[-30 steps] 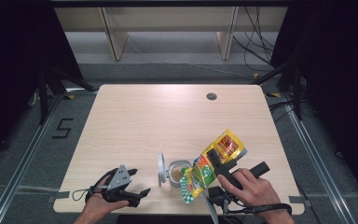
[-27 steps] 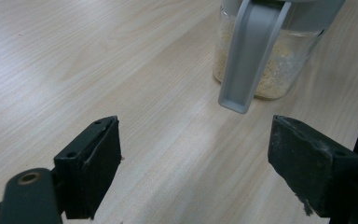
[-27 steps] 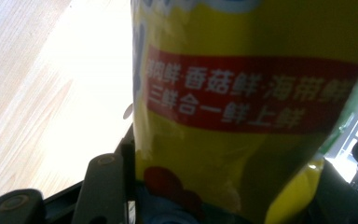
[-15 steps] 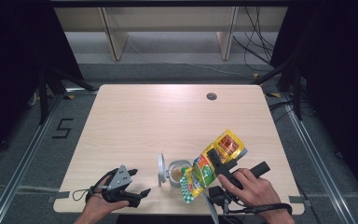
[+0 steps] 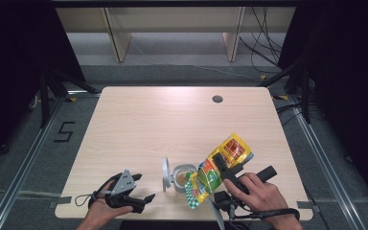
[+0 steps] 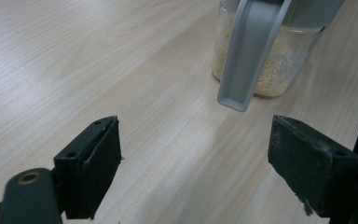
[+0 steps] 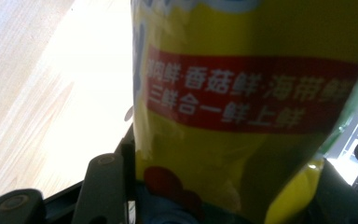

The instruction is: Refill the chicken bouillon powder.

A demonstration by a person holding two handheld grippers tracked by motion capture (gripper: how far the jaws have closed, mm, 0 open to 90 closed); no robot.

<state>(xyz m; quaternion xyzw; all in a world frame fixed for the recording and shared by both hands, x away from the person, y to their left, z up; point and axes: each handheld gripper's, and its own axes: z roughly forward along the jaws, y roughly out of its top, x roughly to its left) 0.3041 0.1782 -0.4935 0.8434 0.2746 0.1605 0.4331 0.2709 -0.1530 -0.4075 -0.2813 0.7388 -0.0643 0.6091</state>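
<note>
A clear glass jar (image 5: 182, 175) with pale granules in it stands near the table's front edge, its grey lid (image 5: 165, 173) flipped open to the left. My right gripper (image 5: 219, 161) is shut on a yellow snack-style bag (image 5: 233, 148), which it holds tilted, lower end down beside the jar's mouth. In the right gripper view the bag (image 7: 242, 93) with its red label sits between the jaws of that gripper (image 7: 214, 186). My left gripper (image 5: 141, 200) rests open on the table left of the jar. In the left gripper view that gripper (image 6: 196, 172) faces the jar (image 6: 279, 70) and lid (image 6: 247, 56), nothing between its jaws.
The wooden table (image 5: 163, 124) has a round cable hole (image 5: 217, 99) near its far right. Shelving legs and cables stand on the floor beyond the far edge. Dark frame posts flank both sides.
</note>
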